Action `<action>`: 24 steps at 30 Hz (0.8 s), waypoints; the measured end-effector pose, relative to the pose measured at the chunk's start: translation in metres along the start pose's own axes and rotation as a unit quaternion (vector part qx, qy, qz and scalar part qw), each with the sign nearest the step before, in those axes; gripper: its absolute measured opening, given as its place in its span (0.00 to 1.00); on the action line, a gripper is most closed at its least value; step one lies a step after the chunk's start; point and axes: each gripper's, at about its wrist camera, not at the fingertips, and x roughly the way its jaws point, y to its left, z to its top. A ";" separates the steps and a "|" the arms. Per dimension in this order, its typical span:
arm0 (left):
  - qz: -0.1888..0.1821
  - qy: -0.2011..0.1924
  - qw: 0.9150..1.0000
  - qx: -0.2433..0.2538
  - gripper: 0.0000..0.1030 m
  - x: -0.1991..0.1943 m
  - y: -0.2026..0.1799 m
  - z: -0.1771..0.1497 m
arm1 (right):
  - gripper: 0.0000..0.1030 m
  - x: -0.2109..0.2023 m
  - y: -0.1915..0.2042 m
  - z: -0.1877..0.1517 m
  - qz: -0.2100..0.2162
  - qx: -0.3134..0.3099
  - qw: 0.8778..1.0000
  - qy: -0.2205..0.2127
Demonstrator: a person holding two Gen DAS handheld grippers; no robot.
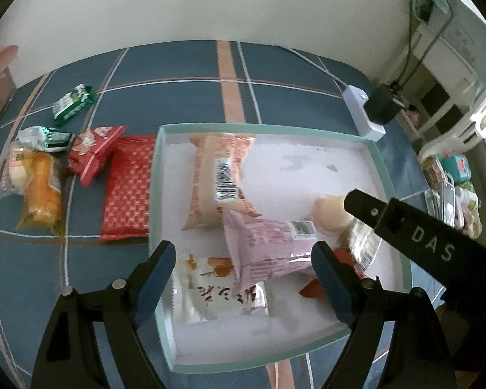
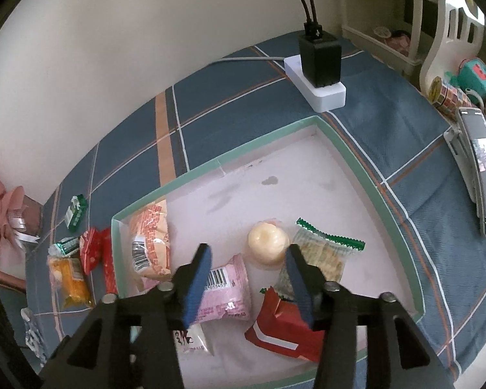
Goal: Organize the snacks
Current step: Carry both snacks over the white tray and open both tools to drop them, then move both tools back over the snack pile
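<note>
Both grippers, left [image 1: 243, 275] and right [image 2: 248, 278], hang with jaws apart and nothing between them over the tray [image 1: 377, 152]. Pink packet [image 1: 269, 243] lies inside; red packet [image 1: 129, 188] sits outside at nine o'clock.

The black right gripper arm [image 1: 414, 227] covers part of the pale round bun [image 1: 332, 215] and the clear cracker packet [image 1: 361, 243] in the left wrist view, while the white printed snack packet [image 2: 191, 337] sits half hidden behind the right gripper's blue-padded jaws.
</note>
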 end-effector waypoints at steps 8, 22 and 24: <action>0.021 -0.013 0.999 -0.040 0.92 -0.014 0.024 0.007 | 0.60 -0.006 0.011 -0.004 -0.004 -0.014 1.000 -0.001; 0.151 -0.058 0.978 -0.130 0.95 -0.038 0.115 0.014 | 0.60 -0.010 0.048 -0.017 -0.007 -0.070 0.998 0.001; 0.166 -0.061 0.975 -0.137 0.95 -0.042 0.125 0.013 | 0.60 -0.008 0.056 -0.021 -0.005 -0.081 0.997 0.003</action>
